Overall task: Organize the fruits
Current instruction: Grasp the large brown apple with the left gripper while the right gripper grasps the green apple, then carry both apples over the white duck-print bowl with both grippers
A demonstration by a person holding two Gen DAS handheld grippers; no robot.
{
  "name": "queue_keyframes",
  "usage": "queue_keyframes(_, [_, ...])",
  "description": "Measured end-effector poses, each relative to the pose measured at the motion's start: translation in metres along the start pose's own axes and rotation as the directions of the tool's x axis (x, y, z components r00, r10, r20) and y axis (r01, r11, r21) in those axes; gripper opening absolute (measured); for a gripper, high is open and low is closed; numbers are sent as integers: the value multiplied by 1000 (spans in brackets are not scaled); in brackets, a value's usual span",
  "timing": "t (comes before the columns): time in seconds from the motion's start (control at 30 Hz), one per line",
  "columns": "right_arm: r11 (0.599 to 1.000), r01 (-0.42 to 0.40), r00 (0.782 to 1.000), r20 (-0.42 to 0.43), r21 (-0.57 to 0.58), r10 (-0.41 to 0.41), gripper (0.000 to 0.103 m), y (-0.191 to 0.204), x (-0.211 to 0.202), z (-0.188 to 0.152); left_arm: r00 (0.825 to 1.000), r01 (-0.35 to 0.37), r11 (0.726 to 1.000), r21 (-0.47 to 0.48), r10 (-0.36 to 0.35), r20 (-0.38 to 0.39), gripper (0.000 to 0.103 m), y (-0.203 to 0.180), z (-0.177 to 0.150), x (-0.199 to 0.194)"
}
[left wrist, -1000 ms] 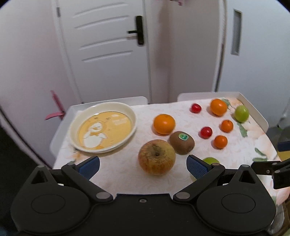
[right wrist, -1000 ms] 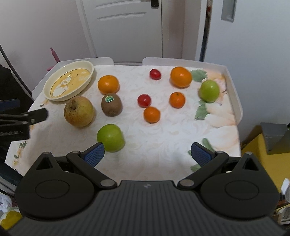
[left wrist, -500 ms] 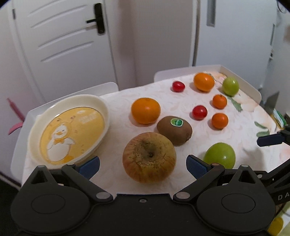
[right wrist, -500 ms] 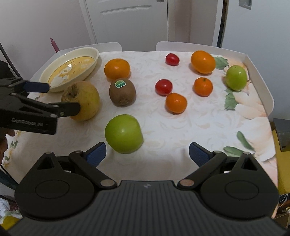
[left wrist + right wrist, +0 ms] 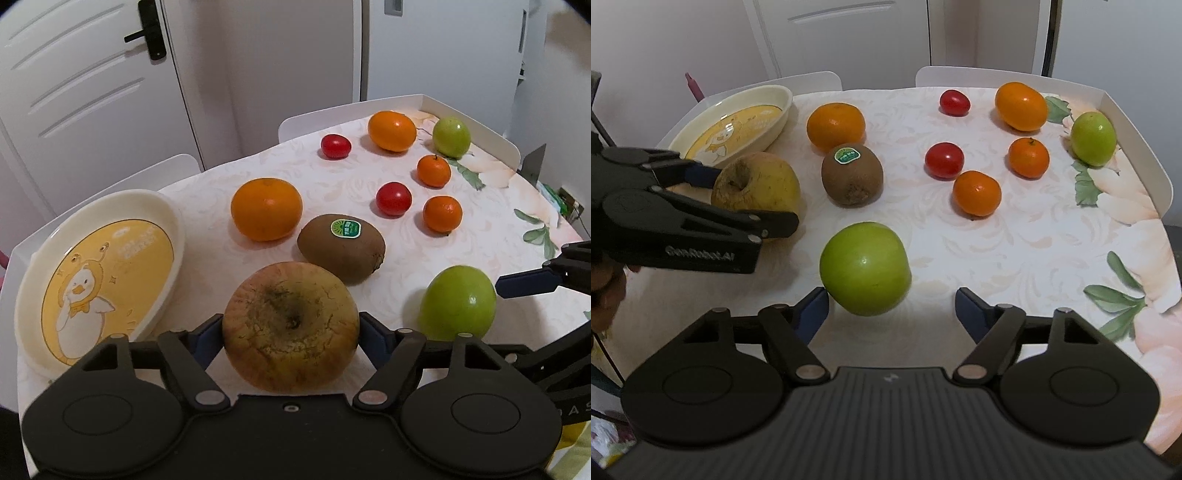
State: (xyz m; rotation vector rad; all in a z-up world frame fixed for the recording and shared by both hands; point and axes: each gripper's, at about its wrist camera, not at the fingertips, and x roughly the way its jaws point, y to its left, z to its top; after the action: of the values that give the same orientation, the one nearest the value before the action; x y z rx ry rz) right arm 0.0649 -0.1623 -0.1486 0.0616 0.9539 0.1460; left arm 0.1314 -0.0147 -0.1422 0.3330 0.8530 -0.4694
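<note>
**Fruits: both grippers closing on the two largest, near the plate**

Fruits lie scattered over a flowered tablecloth (image 5: 1015, 258), none yet in the yellow duck plate (image 5: 99, 266) at the far left. The step in hand looks like the first pick-up, one fruit for each hand.

The largest, a russet apple (image 5: 291, 325), sits at the near left just beside the plate. The left gripper (image 5: 291, 332) straddles it, jaws closing, blue pads at or almost on its flanks; from the right wrist view the fingers (image 5: 701, 175) bracket the apple on either side. I cannot tell whether the pads press yet, so I read the jaws as still apart.

Next in size, the near green apple (image 5: 866, 267) rests right of the russet one, in the middle of the near edge. The right gripper (image 5: 890, 306) is closing around it with the fruit sitting off-centre: the left pad is just beside the skin, the right pad clearly apart from it.

Behind these lie a kiwi (image 5: 341, 247), a big orange (image 5: 266, 208), a second orange (image 5: 1021, 105), a far green apple (image 5: 1093, 138), two mandarins and two tomatoes.

The next move probably calls for finishing both squeezes, centring the right gripper first so the round apple does not roll aside, then lifting toward the plate.
</note>
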Motion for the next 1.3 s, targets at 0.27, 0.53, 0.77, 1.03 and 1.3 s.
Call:
queue_keyframes(0.27, [1000, -13, 1000, 12, 12, 12, 79, 6, 6, 5, 1000, -5, 1000, 19, 5, 3, 79, -2, -1, -1])
queue_keyframes(0.53, [1000, -22, 1000, 20, 0, 22, 74, 6, 9, 8, 1000, -10, 1000, 28, 10, 3, 79, -1, -3, -3])
queue_keyframes(0.77, [999, -35, 999, 25, -24, 36, 68, 8, 9, 12, 1000, -26, 1000, 10, 26, -2, 79, 4, -7, -9])
queue_keyframes(1.03, [997, -65, 997, 43, -41, 66, 68, 17, 1, 19, 998, -62, 996, -60, 63, 16, 79, 17, -15, -29])
queue_keyframes(1.3, [991, -100, 991, 79, -87, 107, 67, 34, -13, 32, 993, -100, 984, -149, 108, 48, 79, 35, -16, -58])
